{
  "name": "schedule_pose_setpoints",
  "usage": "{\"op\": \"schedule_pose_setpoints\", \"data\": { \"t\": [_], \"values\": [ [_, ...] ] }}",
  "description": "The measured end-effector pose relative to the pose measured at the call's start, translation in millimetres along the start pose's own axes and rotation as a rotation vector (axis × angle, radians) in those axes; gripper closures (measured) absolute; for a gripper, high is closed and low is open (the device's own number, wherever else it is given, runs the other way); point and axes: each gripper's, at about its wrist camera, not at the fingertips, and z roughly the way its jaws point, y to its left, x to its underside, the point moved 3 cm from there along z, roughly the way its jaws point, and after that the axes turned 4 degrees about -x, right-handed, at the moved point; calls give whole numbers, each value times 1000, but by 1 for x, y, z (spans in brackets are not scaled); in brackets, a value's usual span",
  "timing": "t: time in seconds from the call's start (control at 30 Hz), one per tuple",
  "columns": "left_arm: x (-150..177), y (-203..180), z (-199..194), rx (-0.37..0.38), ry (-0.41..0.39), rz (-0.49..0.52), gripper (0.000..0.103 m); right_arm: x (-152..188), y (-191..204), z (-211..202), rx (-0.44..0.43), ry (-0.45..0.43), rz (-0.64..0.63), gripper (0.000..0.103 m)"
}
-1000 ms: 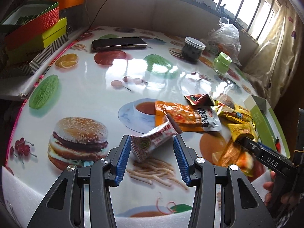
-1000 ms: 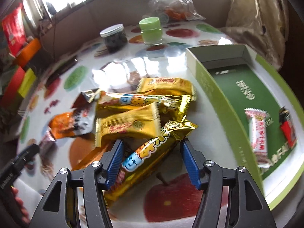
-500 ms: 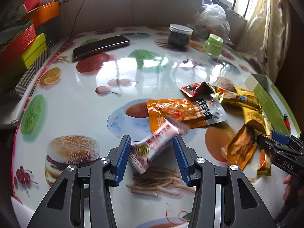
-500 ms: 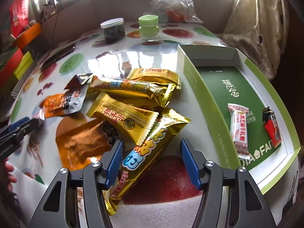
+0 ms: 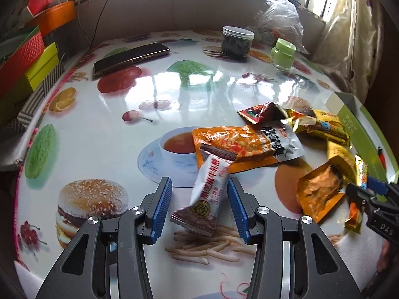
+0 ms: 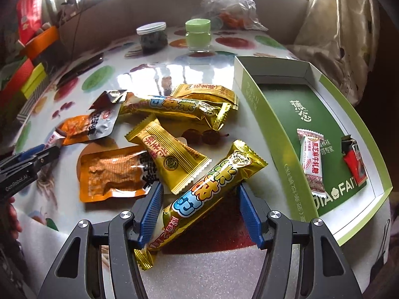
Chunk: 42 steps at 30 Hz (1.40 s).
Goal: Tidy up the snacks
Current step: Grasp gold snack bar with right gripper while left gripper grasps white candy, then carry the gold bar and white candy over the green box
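Observation:
My left gripper (image 5: 198, 208) is open around a white and red candy packet (image 5: 205, 196) that lies tilted between the jaws without touching the pads. My right gripper (image 6: 199, 210) is open around a long gold snack bar (image 6: 207, 194), one end resting on the pile. More gold packets (image 6: 169, 162) and orange pouches (image 6: 112, 172) lie scattered on the table. The green box (image 6: 264, 114) at the right holds one white candy (image 6: 311, 162) and a red lighter (image 6: 355, 160).
A dark jar (image 5: 237, 42), a green jar (image 5: 283, 54), a phone (image 5: 129, 58) and a plastic bag (image 5: 279, 20) stand at the back. Coloured boxes (image 5: 27, 59) are stacked at the left. The table edge is close in front.
The left gripper has swung right and the white candy has turned more upright between its jaws. The right gripper has pulled back from the pile, with the gold bar still between its open jaws.

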Motion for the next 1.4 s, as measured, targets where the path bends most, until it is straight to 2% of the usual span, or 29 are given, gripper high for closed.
{"op": "schedule_pose_setpoints", "data": {
  "t": [0.13, 0.17, 0.2, 0.27, 0.4, 0.5, 0.7, 1.4],
  "values": [
    [1, -2, -1, -2, 0, -4, 56, 2, 0, -3, -25, -13, 2, 50],
    [1, -3, -1, -3, 0, -4, 59, 2, 1, -4, -34, -16, 1, 52],
    [2, -5, -2, -3, 0, 0, 67, 2, 1, -5, -43, -18, 1, 54],
    [2, -7, -2, -4, 1, 1, 74, 2, 0, -5, -66, -18, 9, 56],
    [1, -10, -3, -1, 1, -5, 80, 2, 0, -8, -96, -36, 25, 63],
    [1, -13, -7, 11, -6, -10, 80, 1, 0, -10, -101, -52, 22, 73],
    [-2, -18, -16, 39, -28, -20, 80, 1, -6, -14, -115, -71, 40, 79],
    [-4, -48, -34, 89, -46, 12, 80, -2, -21, -32, -108, -127, 63, 82]
  ]
}}
